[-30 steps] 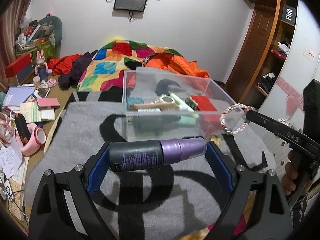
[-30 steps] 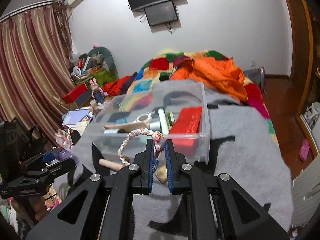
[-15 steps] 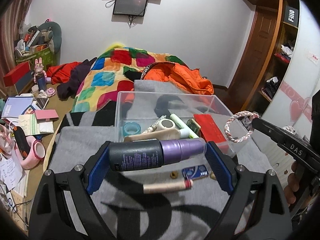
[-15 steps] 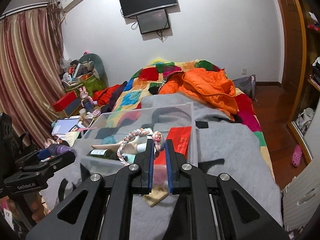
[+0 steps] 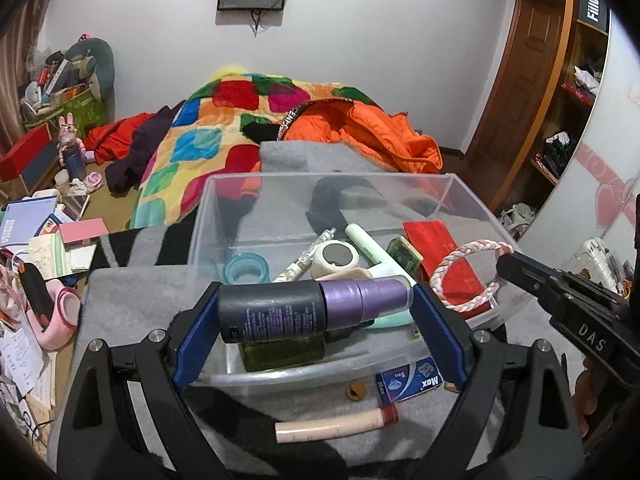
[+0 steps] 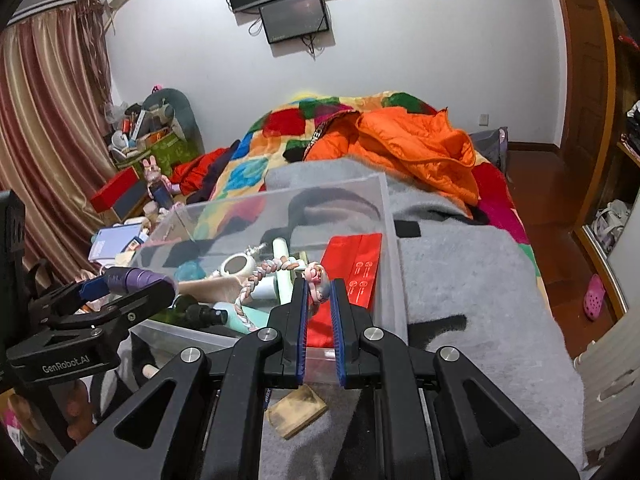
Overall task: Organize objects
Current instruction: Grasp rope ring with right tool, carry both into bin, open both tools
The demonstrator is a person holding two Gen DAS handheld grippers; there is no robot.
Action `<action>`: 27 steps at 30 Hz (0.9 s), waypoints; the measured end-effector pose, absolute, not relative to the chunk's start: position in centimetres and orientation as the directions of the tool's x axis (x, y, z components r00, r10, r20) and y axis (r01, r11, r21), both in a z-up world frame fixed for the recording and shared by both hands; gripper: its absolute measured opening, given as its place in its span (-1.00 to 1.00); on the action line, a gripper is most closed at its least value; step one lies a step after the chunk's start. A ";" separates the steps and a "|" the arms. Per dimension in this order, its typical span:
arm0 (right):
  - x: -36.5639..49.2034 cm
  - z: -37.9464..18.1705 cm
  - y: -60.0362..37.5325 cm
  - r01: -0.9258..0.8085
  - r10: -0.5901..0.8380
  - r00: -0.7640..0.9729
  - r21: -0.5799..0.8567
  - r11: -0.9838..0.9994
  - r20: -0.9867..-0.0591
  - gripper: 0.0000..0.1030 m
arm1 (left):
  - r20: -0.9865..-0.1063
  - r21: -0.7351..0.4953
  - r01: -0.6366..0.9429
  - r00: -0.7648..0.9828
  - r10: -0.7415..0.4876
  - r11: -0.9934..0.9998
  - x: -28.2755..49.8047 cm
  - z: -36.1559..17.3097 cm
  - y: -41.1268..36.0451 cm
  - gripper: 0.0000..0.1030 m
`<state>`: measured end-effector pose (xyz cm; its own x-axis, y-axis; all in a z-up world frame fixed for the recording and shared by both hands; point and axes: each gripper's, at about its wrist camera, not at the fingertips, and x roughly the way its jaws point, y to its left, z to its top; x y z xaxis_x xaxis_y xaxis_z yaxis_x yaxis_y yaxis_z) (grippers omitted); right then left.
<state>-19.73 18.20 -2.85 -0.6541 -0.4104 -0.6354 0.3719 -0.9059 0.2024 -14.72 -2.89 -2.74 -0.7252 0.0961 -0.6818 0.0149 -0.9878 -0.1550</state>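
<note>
A dark grey spray bottle with a purple cap lies crosswise between the blue pads of my left gripper, which is shut on its two ends above the near side of a clear plastic box. My right gripper is shut on a pink-and-white braided bracelet and hangs over the box's right part, above a red packet. The left wrist view shows the bracelet dangling from the right gripper's tips. In the right wrist view the left gripper with the bottle is at the left.
The box stands on a grey blanket on a bed and holds a tape roll, a blue ring and tubes. Before it lie a pink tube and a blue packet. A cluttered desk stands to the left.
Both grippers have moved forward and now hang over the box, looking down into it. The bottle and the bracelet stay held as before.
</note>
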 end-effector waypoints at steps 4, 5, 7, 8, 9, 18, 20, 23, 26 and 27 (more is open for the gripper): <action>-19.9 -3.5 17.6 0.388 -0.408 -0.642 0.184 -0.903 -0.649 -0.80 | -0.696 -0.139 0.005 -0.712 0.094 -0.990 -15.3 -3.5 -2.4 0.77; -19.8 -3.5 17.5 0.389 -0.404 -0.645 0.177 -0.904 -0.649 -0.80 | -0.697 -0.131 0.004 -0.711 0.089 -0.991 -15.3 -3.5 -2.3 0.77; -19.6 -3.4 17.2 0.401 -0.410 -0.642 0.172 -0.900 -0.648 -0.79 | -0.701 -0.137 -0.005 -0.706 0.101 -0.991 -15.3 -3.7 -2.1 0.78; -19.6 -3.4 17.1 0.406 -0.413 -0.640 0.171 -0.898 -0.648 -0.79 | -0.703 -0.144 -0.006 -0.703 0.106 -0.990 -15.3 -3.7 -2.1 0.78; -19.4 -3.4 17.0 0.408 -0.412 -0.642 0.166 -0.898 -0.647 -0.79 | -0.706 -0.155 -0.007 -0.699 0.116 -0.988 -15.4 -3.7 -2.2 0.78; -18.4 -3.0 16.8 0.420 -0.398 -0.653 0.130 -0.898 -0.645 -0.72 | -0.713 -0.194 -0.025 -0.683 0.159 -0.981 -14.8 -3.1 -2.1 0.86; -18.1 -2.8 16.9 0.422 -0.398 -0.654 0.126 -0.898 -0.643 -0.71 | -0.708 -0.207 -0.026 -0.686 0.169 -0.978 -14.5 -2.8 -2.3 0.86; -17.5 -2.4 17.2 0.430 -0.406 -0.654 0.128 -0.894 -0.639 -0.57 | -0.698 -0.213 -0.028 -0.695 0.172 -0.977 -13.6 -2.2 -2.4 0.86; -16.6 -1.9 17.8 0.432 -0.413 -0.665 0.130 -0.892 -0.623 -0.28 | -0.686 -0.207 -0.035 -0.707 0.171 -0.978 -12.4 -1.6 -2.4 0.87; -16.3 -1.7 18.1 0.434 -0.416 -0.669 0.130 -0.891 -0.616 -0.21 | -0.682 -0.199 -0.036 -0.713 0.165 -0.979 -11.8 -1.4 -2.4 0.87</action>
<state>-16.31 18.06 -1.69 -0.6688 -0.4157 -0.6163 0.4341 -0.8914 0.1300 -11.76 -2.39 -1.40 -0.7126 0.1649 -0.6820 -0.0356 -0.9793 -0.1995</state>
